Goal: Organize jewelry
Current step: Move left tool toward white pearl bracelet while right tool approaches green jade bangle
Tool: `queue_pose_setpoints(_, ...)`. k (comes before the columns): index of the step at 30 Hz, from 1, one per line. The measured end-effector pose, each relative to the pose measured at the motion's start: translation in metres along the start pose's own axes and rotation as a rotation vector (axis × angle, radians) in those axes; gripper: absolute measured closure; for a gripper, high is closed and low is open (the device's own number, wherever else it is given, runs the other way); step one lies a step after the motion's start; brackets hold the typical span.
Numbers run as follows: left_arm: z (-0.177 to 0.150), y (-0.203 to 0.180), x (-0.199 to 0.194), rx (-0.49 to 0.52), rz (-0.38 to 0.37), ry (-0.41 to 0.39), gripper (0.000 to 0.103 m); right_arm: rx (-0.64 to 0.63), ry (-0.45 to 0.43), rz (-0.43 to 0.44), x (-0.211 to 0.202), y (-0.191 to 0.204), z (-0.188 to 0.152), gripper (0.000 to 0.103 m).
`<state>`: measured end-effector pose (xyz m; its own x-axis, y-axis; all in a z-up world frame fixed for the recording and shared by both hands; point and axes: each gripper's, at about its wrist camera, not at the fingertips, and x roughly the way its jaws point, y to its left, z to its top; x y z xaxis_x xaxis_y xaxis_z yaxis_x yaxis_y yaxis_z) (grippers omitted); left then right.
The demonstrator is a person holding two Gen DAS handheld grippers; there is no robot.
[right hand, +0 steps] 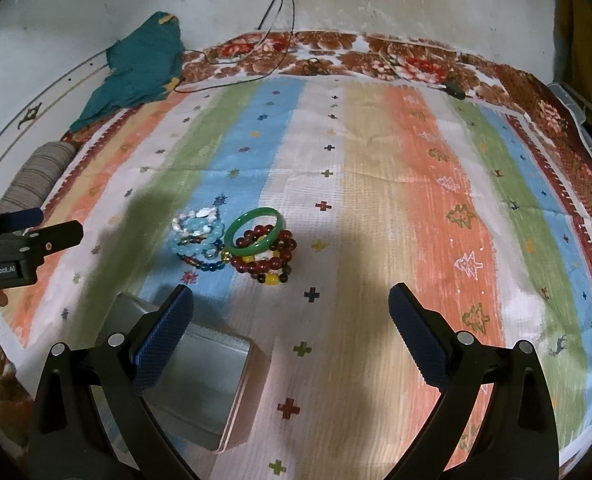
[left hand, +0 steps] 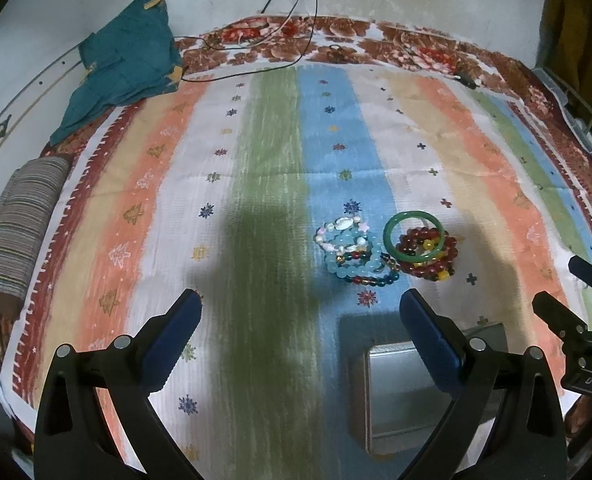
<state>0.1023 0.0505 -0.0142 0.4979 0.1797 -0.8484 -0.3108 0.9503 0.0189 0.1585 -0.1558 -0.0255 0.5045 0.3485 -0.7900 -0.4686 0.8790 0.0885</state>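
Observation:
A pile of jewelry lies on the striped cloth: a green bangle (left hand: 413, 235) (right hand: 254, 231) on dark red bead bracelets (left hand: 429, 266) (right hand: 270, 266), and next to them light blue and shell bead bracelets (left hand: 345, 254) (right hand: 198, 236). A shallow metal tin (left hand: 403, 392) (right hand: 200, 384) sits near me, in front of the pile. My left gripper (left hand: 299, 320) is open and empty, above the cloth short of the pile. My right gripper (right hand: 292, 312) is open and empty, its left finger over the tin. Each gripper shows at the edge of the other's view.
A teal cloth (left hand: 124, 64) and a striped roll (left hand: 20, 232) lie at the far left. Thin cables (left hand: 296, 12) hang down the wall onto the floral bedding. A rack stands at the right edge (left hand: 583, 120).

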Motion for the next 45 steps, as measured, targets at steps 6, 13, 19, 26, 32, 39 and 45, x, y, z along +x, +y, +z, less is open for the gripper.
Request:
queue_pose_setpoints(6,0.008,0.005,0.016,-0.012,0.019,0.023,0.006,0.026,0.016,0.008,0.012,-0.004,0.008,0.004)
queue_pose_setpoints(13,0.017,0.009,0.039,-0.029,0.037,0.061,0.006,0.046,0.037,0.016,0.024,-0.005,0.014,0.004)
queue_pose_setpoints(19,0.024,0.01,0.051,-0.043,0.023,0.072,0.006,0.042,0.052,0.004,0.037,-0.006,0.019,0.004)
queue_pose_setpoints(26,0.03,0.007,0.069,-0.04,0.018,0.093,0.006,0.05,0.062,0.004,0.052,-0.006,0.029,0.004)
queue_pose_setpoints(32,0.035,0.007,0.085,-0.06,0.028,0.103,0.006,0.041,0.076,-0.003,0.065,-0.003,0.036,0.004)
queue_pose_setpoints(39,0.039,0.005,0.101,-0.067,0.009,0.119,0.009,0.043,0.091,0.0,0.079,-0.003,0.043,0.004)
queue_pose_setpoints(45,0.042,0.001,0.119,-0.049,0.013,0.142,0.014,0.039,0.101,0.001,0.092,-0.002,0.048,0.004)
